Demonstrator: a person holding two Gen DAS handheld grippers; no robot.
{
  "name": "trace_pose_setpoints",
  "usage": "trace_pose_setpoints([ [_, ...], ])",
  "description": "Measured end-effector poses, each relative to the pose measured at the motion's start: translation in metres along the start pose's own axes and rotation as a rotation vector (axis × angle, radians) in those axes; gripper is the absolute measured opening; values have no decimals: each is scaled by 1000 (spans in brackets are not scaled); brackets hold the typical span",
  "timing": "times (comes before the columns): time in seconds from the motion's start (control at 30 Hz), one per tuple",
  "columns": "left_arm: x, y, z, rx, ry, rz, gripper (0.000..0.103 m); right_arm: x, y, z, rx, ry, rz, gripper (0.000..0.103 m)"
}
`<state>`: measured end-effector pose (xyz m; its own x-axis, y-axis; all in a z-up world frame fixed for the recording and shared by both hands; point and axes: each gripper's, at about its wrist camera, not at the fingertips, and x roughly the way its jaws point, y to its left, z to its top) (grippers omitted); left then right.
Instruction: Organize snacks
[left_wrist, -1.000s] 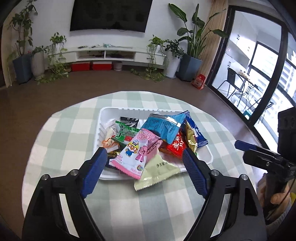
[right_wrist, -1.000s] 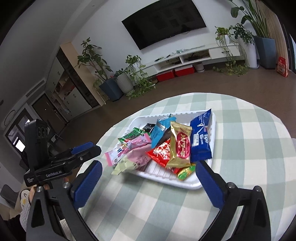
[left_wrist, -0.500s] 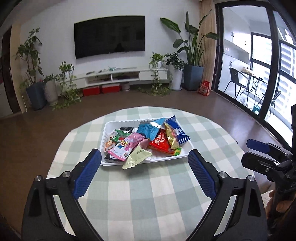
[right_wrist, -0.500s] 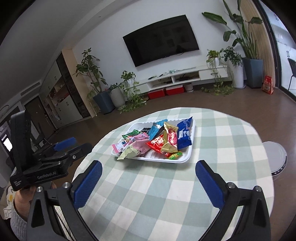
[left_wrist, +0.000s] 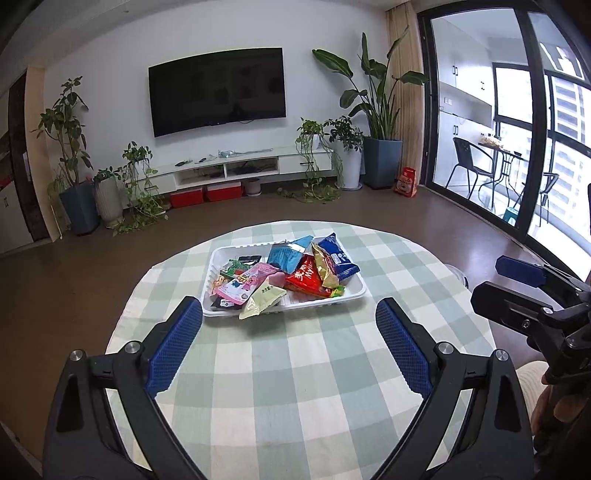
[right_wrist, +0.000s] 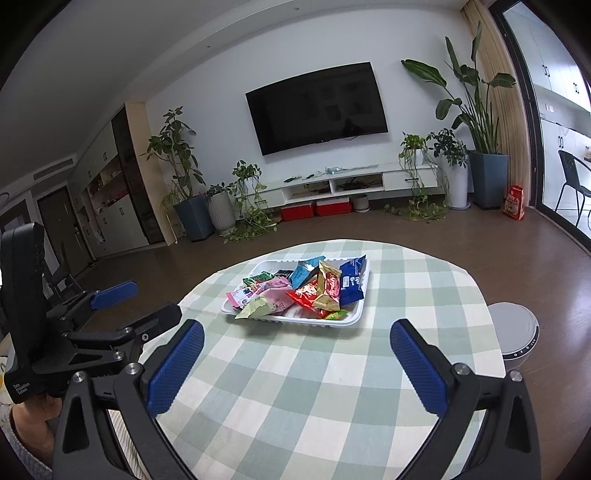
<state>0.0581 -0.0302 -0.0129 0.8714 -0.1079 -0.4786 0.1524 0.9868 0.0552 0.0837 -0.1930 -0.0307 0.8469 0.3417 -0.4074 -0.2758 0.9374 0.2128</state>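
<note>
Left wrist view: snacks (left_wrist: 284, 275) heaped in the white tray (left_wrist: 356, 291) on the checked table (left_wrist: 295, 387), farther off than a second ago, so both grippers have backed away and sorting looks finished or paused.
Left gripper (left_wrist: 288, 332): jaws wide, just opened further, nothing between them, tilted down toward the cloth.
Right wrist view: tray well ahead, packets piled, one pale packet (right_wrist: 253, 308) seemingly overhanging the rim.
Right gripper (right_wrist: 295, 360): jaws wide, empty, angled down.

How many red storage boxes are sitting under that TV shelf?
2. Both red plastic boxes sit side by side on the floor beneath the white TV shelf: left box, right box. Plants may hide others.
</note>
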Motion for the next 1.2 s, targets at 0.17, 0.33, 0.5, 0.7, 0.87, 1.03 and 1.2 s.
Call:
trace_pose_setpoints([
  [0.17, -8, 5, -2, -3, -9, 3, 96, -7, 8, -2, -16, -12, -5, 103],
  [0.33, -12, 5, -3, 3, -14, 10, 96, -9, 9, -3, -17, -18, -7, 103],
  [0.5, -17, 6, -3, 6, -21, 16, 96, -12, 11, -3, -18, -24, -7, 103],
  [0.7, -20, 7, -2, 11, -24, 20, 96, -12, 12, -4, -18, -22, -9, 103],
  [0.87, -19, 7, -2, 12, -22, 20, 96, -12, 11, -4, -18, -22, -9, 103],
  [1.03, -19, 7, -3, 12, -24, 20, 96, -12, 11, -4, -18, -24, -9, 103],
  [1.2, -19, 6, -3, 13, -24, 21, 96, -13, 12, -4, -17, -24, -9, 103],
])
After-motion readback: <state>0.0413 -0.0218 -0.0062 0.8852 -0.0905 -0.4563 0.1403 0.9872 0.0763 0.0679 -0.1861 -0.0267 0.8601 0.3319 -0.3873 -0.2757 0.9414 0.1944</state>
